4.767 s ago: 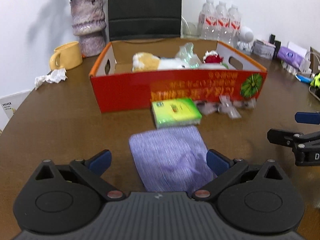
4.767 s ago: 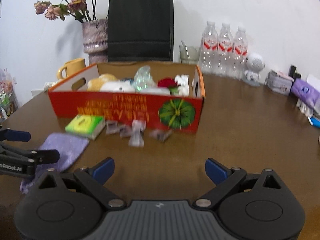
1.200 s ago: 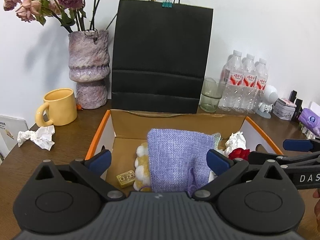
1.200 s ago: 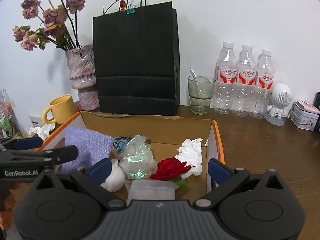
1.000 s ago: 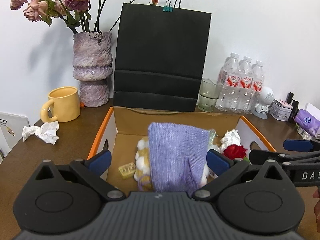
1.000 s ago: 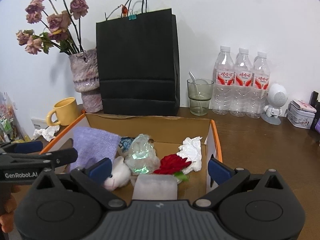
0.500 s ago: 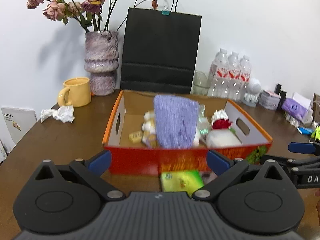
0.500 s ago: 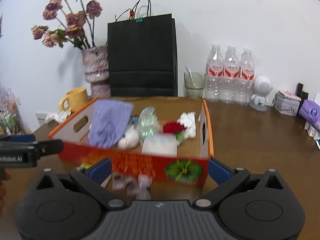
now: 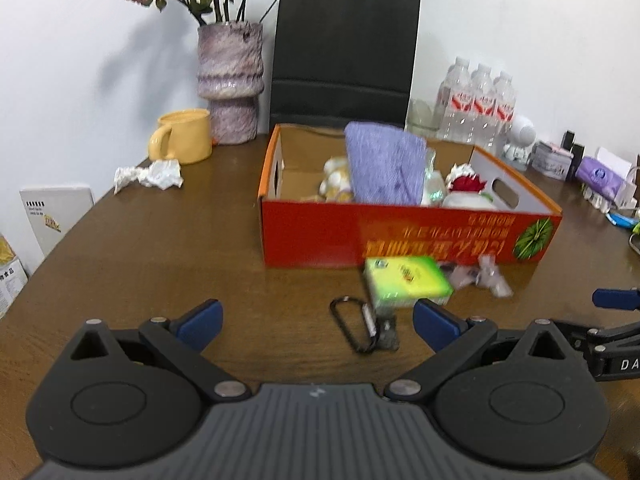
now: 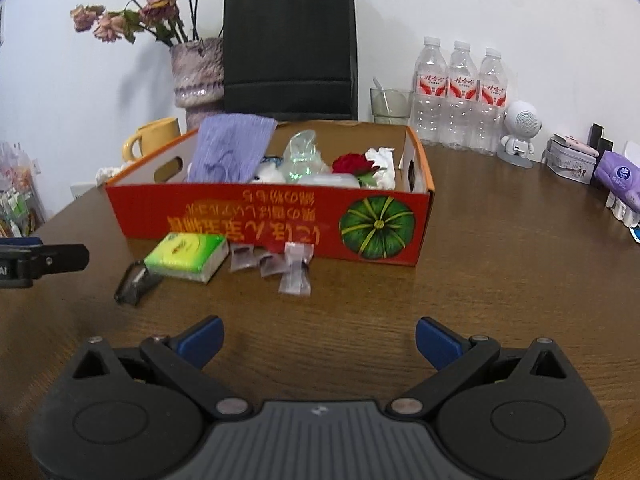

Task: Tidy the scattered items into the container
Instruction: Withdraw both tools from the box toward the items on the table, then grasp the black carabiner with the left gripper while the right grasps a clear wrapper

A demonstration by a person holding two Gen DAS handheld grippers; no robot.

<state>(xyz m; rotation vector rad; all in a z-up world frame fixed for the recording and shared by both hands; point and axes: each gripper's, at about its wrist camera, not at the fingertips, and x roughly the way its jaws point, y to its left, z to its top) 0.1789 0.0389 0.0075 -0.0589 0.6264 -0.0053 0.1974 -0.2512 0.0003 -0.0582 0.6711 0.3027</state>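
Note:
The red cardboard box (image 9: 320,236) (image 10: 256,216) stands on the brown table. A purple cloth pouch (image 9: 384,168) (image 10: 230,148) leans upright inside it among a plush toy, a red flower and white tissue. In front of the box lie a green tissue pack (image 9: 406,280) (image 10: 186,256), a black carabiner (image 9: 354,324) (image 10: 134,278) and several small clear sachets (image 9: 480,276) (image 10: 280,264). My left gripper (image 9: 316,320) is open and empty, low over the table before the carabiner. My right gripper (image 10: 318,338) is open and empty, before the sachets.
A yellow mug (image 9: 182,136), a vase of dried flowers (image 9: 230,80), a black paper bag (image 9: 344,52), a glass and three water bottles (image 10: 460,96) stand behind the box. Crumpled paper (image 9: 148,174) lies at left. Small items line the right edge (image 10: 616,172).
The left gripper let go of the purple pouch in the box. Both grippers have pulled back and down toward the table's near side; the carabiner now shows where the pouch had lain.

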